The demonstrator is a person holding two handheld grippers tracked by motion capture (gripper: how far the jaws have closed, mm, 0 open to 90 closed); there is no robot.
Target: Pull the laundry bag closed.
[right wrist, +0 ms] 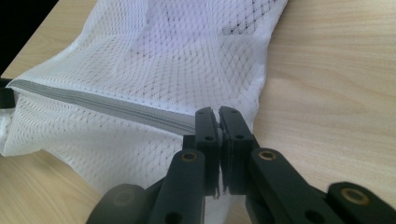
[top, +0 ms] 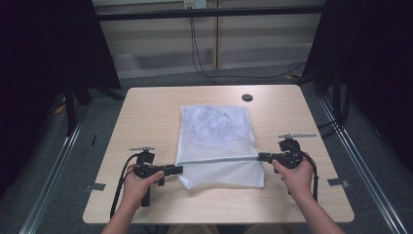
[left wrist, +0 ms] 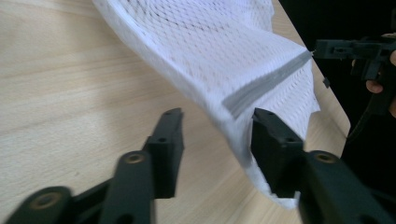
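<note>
A white mesh bag (top: 216,141) lies flat on the middle of the wooden table (top: 146,112), something white bunched inside its far half. A grey zipper strip (top: 219,159) crosses its near part and is lifted slightly. My right gripper (right wrist: 218,114) is shut on the right end of that strip (right wrist: 107,106), also seen in the high view (top: 260,157). My left gripper (left wrist: 217,116) is open at the strip's left end (left wrist: 261,84); the mesh (left wrist: 219,51) hangs against its right fingertip (left wrist: 271,128). In the high view the left gripper (top: 178,169) touches the bag's left edge.
A round black cable hole (top: 247,97) sits near the table's far edge. Dark curtains flank both sides, and cables run over the floor behind. Bare wood lies left and right of the bag and along the near edge (top: 219,214).
</note>
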